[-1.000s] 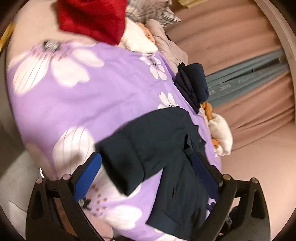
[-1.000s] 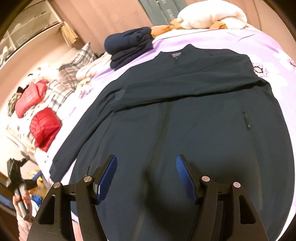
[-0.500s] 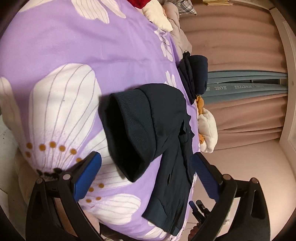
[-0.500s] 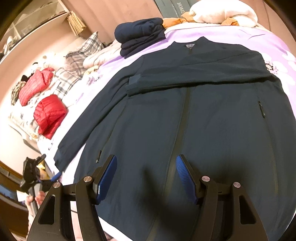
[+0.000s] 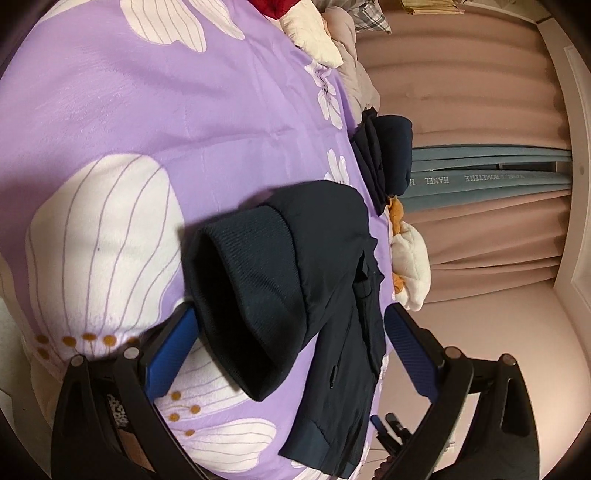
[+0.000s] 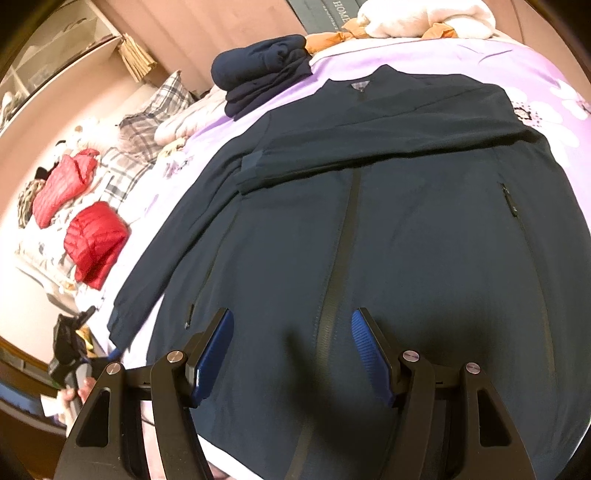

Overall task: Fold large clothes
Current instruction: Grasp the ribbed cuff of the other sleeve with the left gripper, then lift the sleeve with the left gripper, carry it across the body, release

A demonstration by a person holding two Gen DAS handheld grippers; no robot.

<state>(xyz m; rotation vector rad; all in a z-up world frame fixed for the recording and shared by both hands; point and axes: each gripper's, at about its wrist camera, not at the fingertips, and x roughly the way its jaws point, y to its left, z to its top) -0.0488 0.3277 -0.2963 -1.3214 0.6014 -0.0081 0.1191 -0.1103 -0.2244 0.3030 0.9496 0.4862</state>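
A dark navy zip jacket [image 6: 369,229] lies face up on the purple flowered bedspread [image 6: 480,55]. One sleeve is folded across its chest; the other sleeve [image 6: 155,266] stretches out to the left. In the left wrist view the ribbed cuff of that sleeve [image 5: 251,295] sits between my left gripper's [image 5: 291,336] open fingers, close to the left pad [image 5: 170,347]. My right gripper [image 6: 291,347] is open and empty above the jacket's lower front, beside the zip.
A folded navy garment [image 6: 262,74] and a white and orange bundle [image 6: 424,18] lie at the bed's head. Red puffer jackets [image 6: 94,240] and plaid clothes [image 6: 147,125] are piled to the left. Pink curtains [image 5: 480,92] hang behind the bed.
My left gripper has come down to the sleeve cuff, which now lies between its fingers. My right gripper has lowered and moved closer over the jacket's front.
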